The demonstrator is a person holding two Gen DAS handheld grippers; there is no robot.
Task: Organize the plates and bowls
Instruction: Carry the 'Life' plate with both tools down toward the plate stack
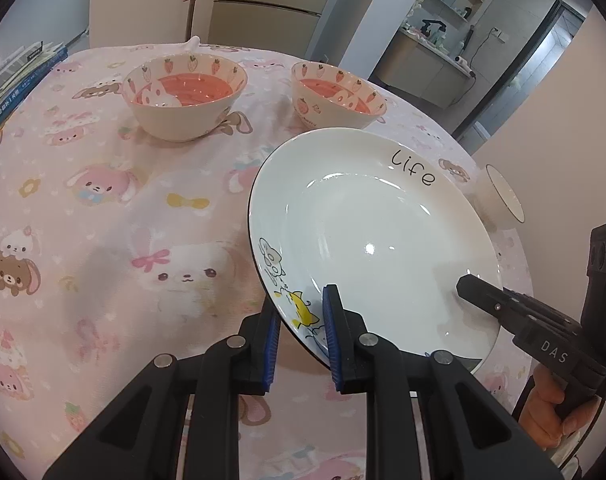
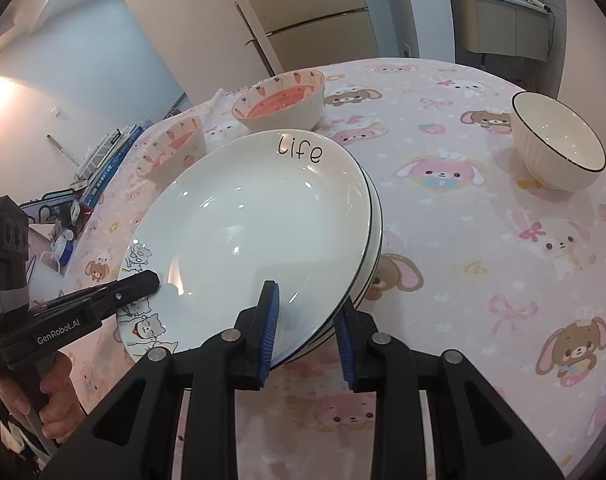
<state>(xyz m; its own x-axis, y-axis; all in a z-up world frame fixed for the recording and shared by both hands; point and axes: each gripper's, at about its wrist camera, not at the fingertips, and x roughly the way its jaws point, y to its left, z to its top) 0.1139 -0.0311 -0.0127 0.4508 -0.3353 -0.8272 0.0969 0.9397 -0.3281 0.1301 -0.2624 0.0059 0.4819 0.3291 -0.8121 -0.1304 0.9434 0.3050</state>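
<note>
Clamped on opposite near rims of the "Life" plate (image 2: pixel 255 216) – left gripper (image 1: pixel 301 332), right gripper (image 2: pixel 309 330) – just above more plates on the pink cloth (image 2: pixel 463 240). Stiff, glossy, breakable – best gripped at the rim. Beyond, two carrot bowls (image 1: pixel 185 94).

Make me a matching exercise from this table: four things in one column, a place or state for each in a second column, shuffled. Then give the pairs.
Things:
1. "life" plate
2. left hand-held gripper
3. plain white bowl
4. two strawberry bowls

Places or states:
A. standing alone at the table's right edge
B. clamped on the rim with the cartoon cats
C. held by both grippers, over other plates
D. behind the plate, pink inside

Pairs: 1-C, 2-B, 3-A, 4-D
</note>
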